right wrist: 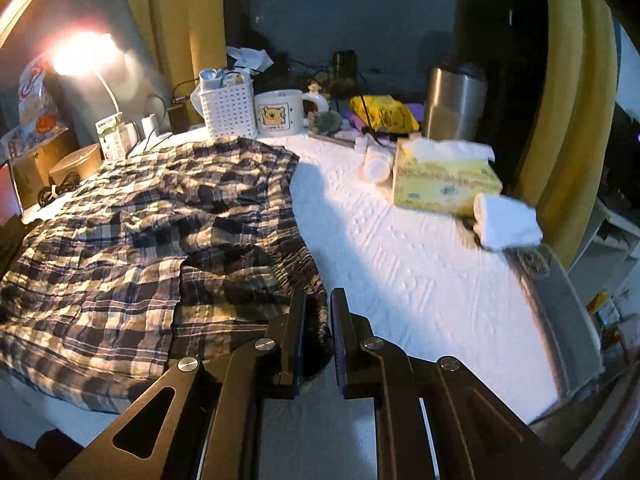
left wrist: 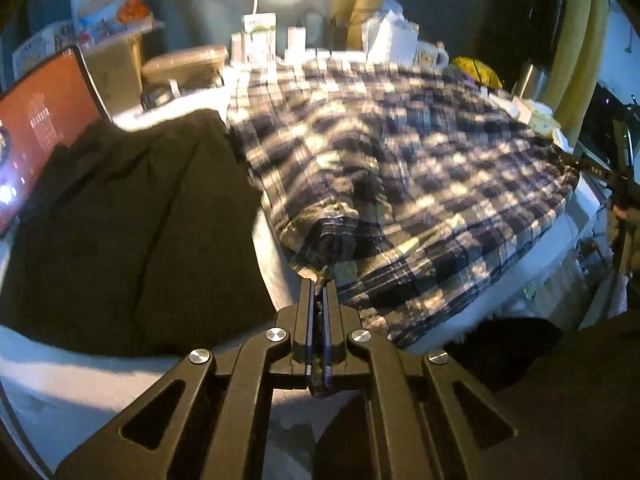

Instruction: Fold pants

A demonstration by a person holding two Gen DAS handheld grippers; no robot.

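Note:
The plaid pants (left wrist: pixel 400 184) lie spread and rumpled on the white table cover (right wrist: pixel 400 260). They also show in the right wrist view (right wrist: pixel 160 240), filling its left half. My left gripper (left wrist: pixel 319 284) is shut on the near edge of the plaid pants, with cloth pinched between its fingers. My right gripper (right wrist: pixel 318 300) is shut on the near right edge of the pants, with a bunched fold of cloth between its fingers. Both grippers hold the cloth low, near the table's front edge.
A black garment (left wrist: pixel 132 220) lies left of the pants, next to a lit screen (left wrist: pixel 40 128). At the back stand a lamp (right wrist: pixel 80 56), white basket (right wrist: pixel 228 108), mug (right wrist: pixel 280 114) and steel tumbler (right wrist: pixel 452 100). A tissue box (right wrist: pixel 444 180) and folded white cloth (right wrist: pixel 506 222) sit right.

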